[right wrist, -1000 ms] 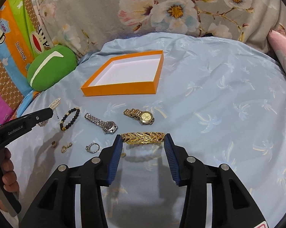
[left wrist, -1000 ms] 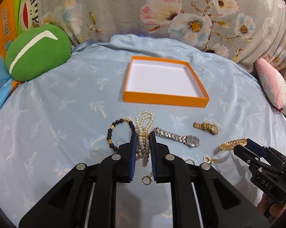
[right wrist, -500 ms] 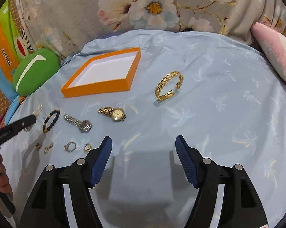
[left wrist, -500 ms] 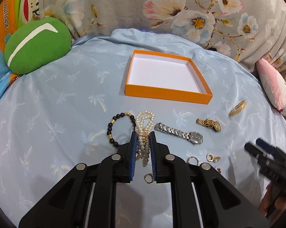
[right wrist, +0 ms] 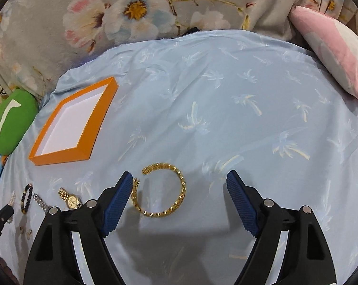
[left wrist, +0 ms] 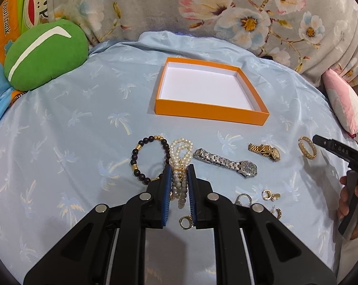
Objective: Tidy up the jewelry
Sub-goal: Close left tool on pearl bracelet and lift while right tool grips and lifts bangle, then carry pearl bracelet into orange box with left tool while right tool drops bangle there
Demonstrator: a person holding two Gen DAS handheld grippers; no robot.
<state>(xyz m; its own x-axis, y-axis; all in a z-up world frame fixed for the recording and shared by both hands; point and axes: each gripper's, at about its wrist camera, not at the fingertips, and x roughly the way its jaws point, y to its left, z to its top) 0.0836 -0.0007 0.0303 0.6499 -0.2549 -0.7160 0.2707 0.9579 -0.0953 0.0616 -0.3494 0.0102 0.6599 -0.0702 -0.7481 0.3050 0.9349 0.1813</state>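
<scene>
Jewelry lies spread on the blue palm-print bed sheet, near side of an orange box whose white inside holds nothing. Left claw is clamped on the pearl necklace, between a dark bead bracelet and a silver watch. Right claw gapes wide over the gold bangle, which lies flat, its left edge just beside the left finger.

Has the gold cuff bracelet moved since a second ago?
Yes. The gold cuff bracelet went right, from beside the silver watch to past the gold watch.
</scene>
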